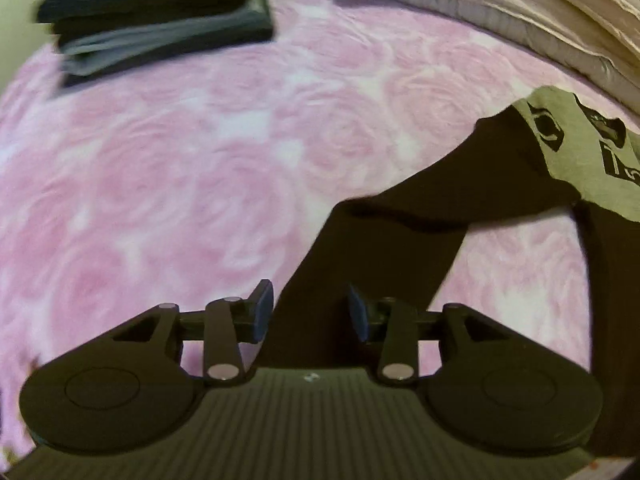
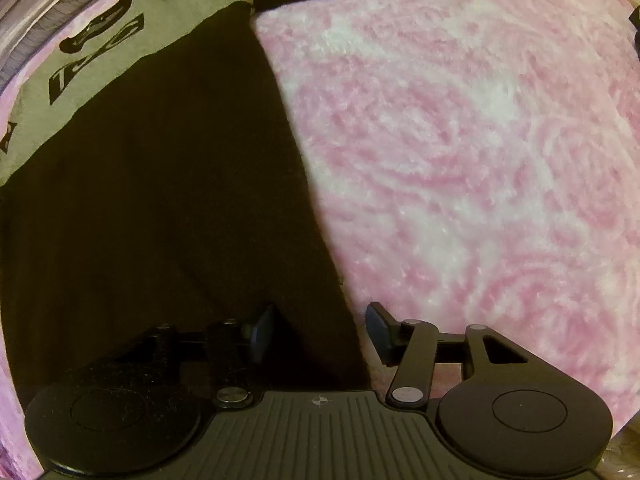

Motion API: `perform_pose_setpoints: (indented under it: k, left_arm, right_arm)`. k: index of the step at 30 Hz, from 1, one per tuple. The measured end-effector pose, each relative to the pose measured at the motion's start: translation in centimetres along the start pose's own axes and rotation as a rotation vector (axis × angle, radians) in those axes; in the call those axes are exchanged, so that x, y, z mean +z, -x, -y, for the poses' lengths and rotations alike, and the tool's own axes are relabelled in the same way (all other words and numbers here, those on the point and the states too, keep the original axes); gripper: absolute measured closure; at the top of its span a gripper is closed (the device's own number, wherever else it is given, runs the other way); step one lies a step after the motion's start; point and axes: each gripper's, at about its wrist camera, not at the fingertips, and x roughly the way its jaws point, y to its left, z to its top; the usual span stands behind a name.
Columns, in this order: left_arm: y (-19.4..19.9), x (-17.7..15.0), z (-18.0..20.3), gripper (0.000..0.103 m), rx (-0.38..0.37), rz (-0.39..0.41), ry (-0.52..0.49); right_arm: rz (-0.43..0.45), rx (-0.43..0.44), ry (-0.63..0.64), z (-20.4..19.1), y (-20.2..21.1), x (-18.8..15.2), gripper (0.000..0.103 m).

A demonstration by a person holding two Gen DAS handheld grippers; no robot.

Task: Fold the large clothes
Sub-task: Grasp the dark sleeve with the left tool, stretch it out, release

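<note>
Fingers of left gripper (image 1: 308, 312) and right gripper (image 2: 320, 332) apart, gripping nothing; best clamped on black garment (image 2: 160, 200) edges evenly before folding across pink rose-patterned bed blanket (image 2: 480, 160).

Left gripper (image 1: 310, 312) over pink rose blanket (image 1: 200, 184), jaws parted, black sleeve (image 1: 360, 256) passing between the pads without visible pinch; sleeve runs up to olive printed panel (image 1: 576, 148) at right; dark folded stack (image 1: 160, 16) far left, pale quilt (image 1: 520, 8) along top edge.
</note>
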Motion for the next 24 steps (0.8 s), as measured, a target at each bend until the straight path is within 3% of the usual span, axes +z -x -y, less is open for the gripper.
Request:
perform_pose_setpoints:
  k: [2, 4, 5, 6, 8, 10, 12, 14, 16, 19, 20, 21, 22, 24]
  left_arm:
    - [-2.7, 0.7, 0.0, 0.065, -0.038, -0.049, -0.023]
    - [-2.7, 1.2, 0.4, 0.094, -0.041, -0.027, -0.079]
    - [-2.1, 1.8, 0.7, 0.094, -0.025, -0.018, -0.115]
    - [-1.1, 2.2, 1.2, 0.094, 0.02, 0.019, -0.171]
    - [2.2, 2.7, 3.0, 0.094, 0.18, 0.183, -0.378]
    - [5.0, 3.1, 3.6, 0.094, 0.305, 0.296, -0.464]
    - [6.6, 2.0, 4.1, 0.092, 0.403, 0.369, -0.58]
    - [6.1, -0.4, 4.6, 0.091, 0.464, 0.356, -0.667]
    - [3.5, -2.6, 4.2, 0.087, 0.45, 0.241, -0.658]
    - [-1.7, -5.5, 1.9, 0.089, 0.437, -0.004, -0.517]
    - [-2.1, -6.3, 1.3, 0.09, 0.445, -0.007, -0.465]
    - [-1.5, -6.8, 1.1, 0.09, 0.438, 0.039, -0.427]
    - [-0.9, -6.6, 0.8, 0.09, 0.42, 0.017, -0.37]
    - [0.9, -5.7, -0.4, 0.08, 0.33, 0.015, -0.195]
  right_arm:
    - [0.0, -0.009, 0.003, -0.1, 0.0, 0.0, 0.053]
    - [0.001, -0.015, 0.002, -0.3, 0.0, 0.0, 0.052]
    - [0.001, -0.017, 0.0, -0.3, 0.0, 0.0, 0.052]
    - [0.0, -0.02, -0.002, -0.4, 0.0, 0.0, 0.052]
    - [0.001, -0.027, -0.003, -0.5, 0.1, -0.1, 0.052]
    - [0.001, -0.035, -0.011, -0.6, 0.2, -0.1, 0.052]
    - [0.003, -0.042, -0.023, -0.7, 0.2, -0.1, 0.052]
    - [0.004, -0.049, -0.036, -0.8, 0.1, -0.1, 0.052]
    - [0.005, -0.058, -0.047, -0.9, 0.0, 0.0, 0.051]
    - [0.0, -0.068, -0.046, -0.9, 0.0, 0.1, 0.051]
    - [-0.004, -0.069, -0.041, -1.0, 0.1, 0.1, 0.051]
    - [-0.008, -0.069, -0.035, -0.9, 0.1, 0.2, 0.051]
    - [-0.013, -0.069, -0.03, -0.9, 0.1, 0.3, 0.051]
    - [-0.016, -0.068, -0.027, -1.0, 0.0, 0.4, 0.05]
